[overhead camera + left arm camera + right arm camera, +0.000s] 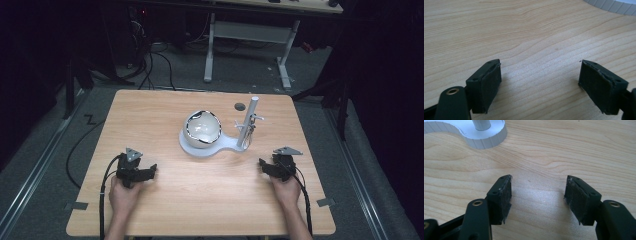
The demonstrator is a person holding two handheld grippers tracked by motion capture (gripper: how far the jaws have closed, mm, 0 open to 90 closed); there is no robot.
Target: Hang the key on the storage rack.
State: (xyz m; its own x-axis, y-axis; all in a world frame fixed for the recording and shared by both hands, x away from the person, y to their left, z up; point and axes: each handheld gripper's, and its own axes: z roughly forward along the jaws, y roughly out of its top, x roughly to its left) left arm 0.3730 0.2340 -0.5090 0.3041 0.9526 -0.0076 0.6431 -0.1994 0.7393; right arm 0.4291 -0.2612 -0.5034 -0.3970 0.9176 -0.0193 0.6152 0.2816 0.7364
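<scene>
**Both hand-held grippers wait low on the wood, bowl stand ahead between them**

The left hand-held gripper point(150, 171) sits near the front-left of the surface point(150, 115), its jaws standing wide apart with only bare wood grain between them. Over on the other side, the right hand-held gripper point(263, 166) mirrors it, jaws spread and nothing between the pads. There is plenty of open wood around both, and the front edge lies close behind the person's hands. The white bowl point(202, 128), tilted on its side, rests on the white stand base point(192, 147), well apart from both grippers and roughly midway between them, farther back. The upright post point(248, 122) rises from the base's right lobe, nearer the right gripper; that lobe's ribbed rim point(486, 142) shows up ahead of its jaws.
</scene>
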